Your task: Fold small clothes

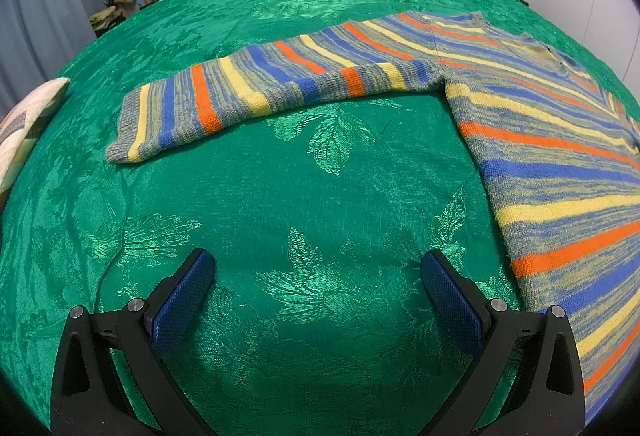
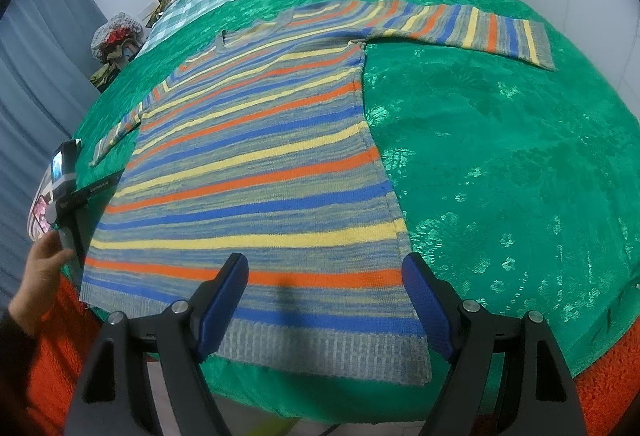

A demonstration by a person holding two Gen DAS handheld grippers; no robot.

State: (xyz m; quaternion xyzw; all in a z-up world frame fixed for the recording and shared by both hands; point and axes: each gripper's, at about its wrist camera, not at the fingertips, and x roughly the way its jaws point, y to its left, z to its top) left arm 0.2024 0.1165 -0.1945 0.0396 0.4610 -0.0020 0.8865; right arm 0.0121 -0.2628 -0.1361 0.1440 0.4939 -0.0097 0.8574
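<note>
Blue-padded fingers of the right claw stood wide apart, holding nothing, poised over the ribbed hem at the near right corner of the striped sweater. Whether the pads touched the knit could not be told. Sweater lay flat and face up on the green bedspread, hem at the near bed edge, collar at the far end, so its long axis ran near to far, straight ahead of the right claw. Right sleeve was spread out to the far right, across that axis. Left claw was likewise wide and empty, hovering over bare bedspread with the sweater body off to its right and the left sleeve stretched across ahead of it, cuff toward the left. Judgement: nothing was folded yet; task at its start. Right claw was the nearer one to the garment body and hem; left claw was nearer the left sleeve, though apart from it. A first fold would probably bring a sleeve inward over the body, so the left claw would need to travel forward to the cuff. Person's left hand showed at the near left edge of the right wrist view.
</note>
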